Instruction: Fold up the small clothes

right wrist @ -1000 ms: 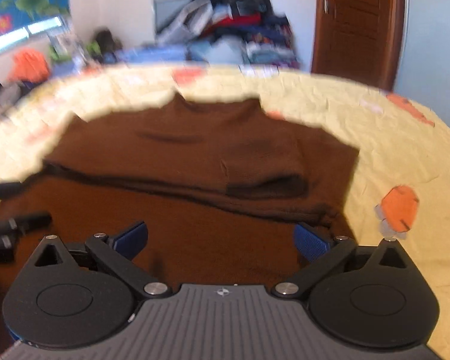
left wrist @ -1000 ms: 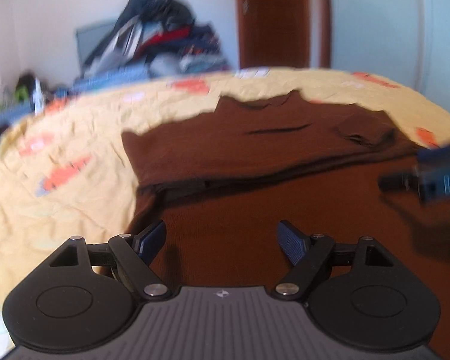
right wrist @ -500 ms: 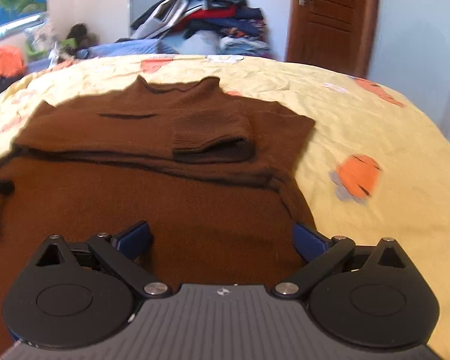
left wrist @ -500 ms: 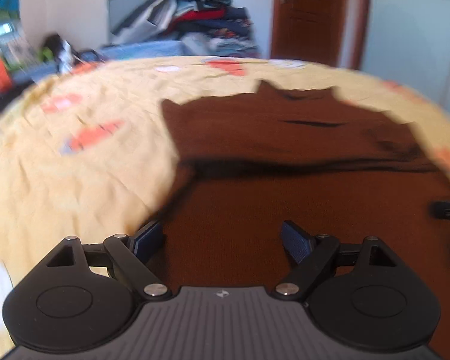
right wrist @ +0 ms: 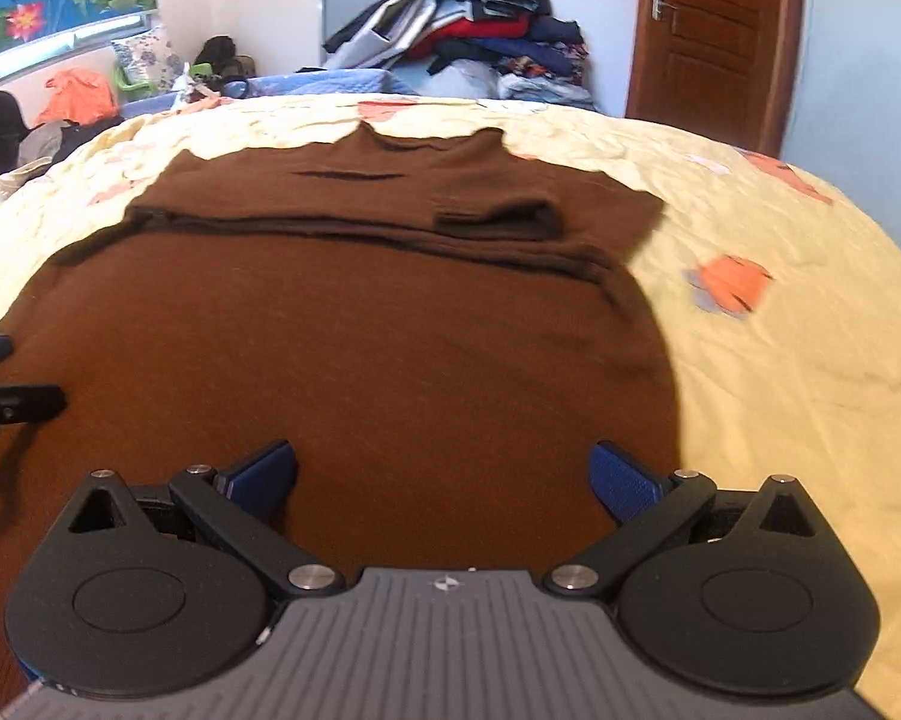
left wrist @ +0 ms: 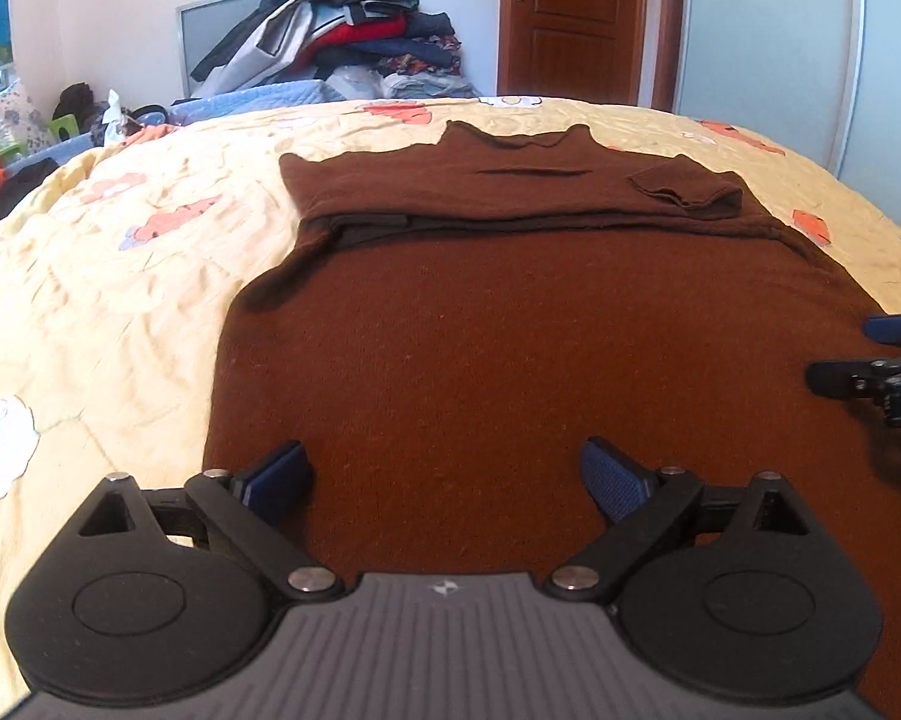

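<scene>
On a bed covered by a pale yellow bedspread [left wrist: 120,300] printed with orange and white shapes, a dark brown sweater [left wrist: 510,330] lies flat, its collar pointing toward the far edge of the bed. Both sleeves are folded across the chest in a band below the collar, and one cuff [left wrist: 684,192] rests on top of that band toward the sweater's right side. Over the sweater's near hem, toward its left edge, hovers the left gripper [left wrist: 444,474]; its jaws have just been opening and now stand wide apart, with only flat brown knit showing between the blue pads and nothing pinched. Over the same hem, toward the sweater's right edge, hovers the right gripper [right wrist: 444,471], its jaws also spread wide and holding nothing; its fingertips appear at the side of the left wrist view, above the sweater. Beyond the sweater's collar, past the far side of the bed, a tall heap of mixed clothes [left wrist: 336,30] is piled against the wall. To the right of that heap stands a closed brown wooden door [left wrist: 570,18].
</scene>
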Demonstrator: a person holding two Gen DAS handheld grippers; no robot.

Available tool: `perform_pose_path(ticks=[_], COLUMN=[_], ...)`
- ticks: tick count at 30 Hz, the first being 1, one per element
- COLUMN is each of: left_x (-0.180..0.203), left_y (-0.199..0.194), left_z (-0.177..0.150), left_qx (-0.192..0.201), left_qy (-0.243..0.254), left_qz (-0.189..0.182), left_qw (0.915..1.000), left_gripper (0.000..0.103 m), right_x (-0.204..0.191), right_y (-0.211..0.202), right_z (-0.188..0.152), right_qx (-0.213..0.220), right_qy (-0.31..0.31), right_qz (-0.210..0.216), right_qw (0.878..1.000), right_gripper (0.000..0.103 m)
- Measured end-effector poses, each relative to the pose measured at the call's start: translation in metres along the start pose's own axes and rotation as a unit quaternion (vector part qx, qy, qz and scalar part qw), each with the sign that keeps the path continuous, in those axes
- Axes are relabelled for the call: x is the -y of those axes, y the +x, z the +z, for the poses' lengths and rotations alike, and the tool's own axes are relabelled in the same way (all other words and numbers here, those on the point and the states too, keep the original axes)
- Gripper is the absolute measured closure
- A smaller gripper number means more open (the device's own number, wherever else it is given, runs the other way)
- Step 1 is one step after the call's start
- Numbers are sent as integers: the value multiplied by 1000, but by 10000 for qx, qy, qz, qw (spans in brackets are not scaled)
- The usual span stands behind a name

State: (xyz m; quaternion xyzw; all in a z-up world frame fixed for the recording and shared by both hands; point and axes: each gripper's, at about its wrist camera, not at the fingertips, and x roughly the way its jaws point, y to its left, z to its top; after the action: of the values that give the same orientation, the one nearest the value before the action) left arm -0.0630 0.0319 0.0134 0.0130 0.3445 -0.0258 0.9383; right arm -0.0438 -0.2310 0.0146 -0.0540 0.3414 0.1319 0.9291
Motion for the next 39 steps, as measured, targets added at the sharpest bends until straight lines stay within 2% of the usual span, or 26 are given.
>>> perform_pose_path(ticks=[3,6,8,9,10,12,16,20,22,25,28,30,35,36,39], left_x=[4,5,5,5,5,5,7,6,8,14,15,10,-4,-6,-3], left_y=[3,1,1,1,0,-1,-10,-25,-29,-35,-41,-46,-67,-75,-101], left_z=[2,1,1,0,-1,-1,-6,-10,-12,-22,-35,-41,-47,-48,-54], left_qx=[-4,4,8,14,19,9,-95,-342,-396,-320,-78,-20,-307,-353,-48], left_qy=[-18,-29,-27,-23,-24,-12,76,-132,-196,-78,131,190,-12,-125,-248], left_qz=[65,69,62,66,66,76,148,102,97,106,84,12,24,-62,-529], left_qw=[10000,10000,10000,10000,10000,10000,9998,9993,9990,9994,9998,9998,9995,9993,9983], left_gripper=[0,0,0,0,0,0,0,0,0,0,0,0,0,1,0], right_x=[-11,-34,-52,-63,-65,-57,-43,-42,-47,-57,-67,-64,-47,-44,-39], right_y=[-3,-12,-8,-8,-11,-12,-22,-32,-38,-42,-31,-37,-60,-65,-81], right_z=[7,4,-5,-14,-19,-18,-23,-21,-20,-19,-31,-42,-56,-58,-57], right_qx=[-175,-103,-193,-16,125,32,-34,-217,-139,6,-175,104,-21,-76,-246], right_qy=[247,244,-65,-468,-568,-466,-643,-473,-300,-296,-587,-650,-704,-652,-267], right_qz=[-199,431,572,348,367,474,594,402,407,662,554,618,663,631,513], right_qw=[9993,9987,9982,9983,9976,9978,9962,9978,9986,9974,9966,9959,9953,9958,9980], right_gripper=[0,0,0,0,0,0,0,0,0,0,0,0,0,0,0])
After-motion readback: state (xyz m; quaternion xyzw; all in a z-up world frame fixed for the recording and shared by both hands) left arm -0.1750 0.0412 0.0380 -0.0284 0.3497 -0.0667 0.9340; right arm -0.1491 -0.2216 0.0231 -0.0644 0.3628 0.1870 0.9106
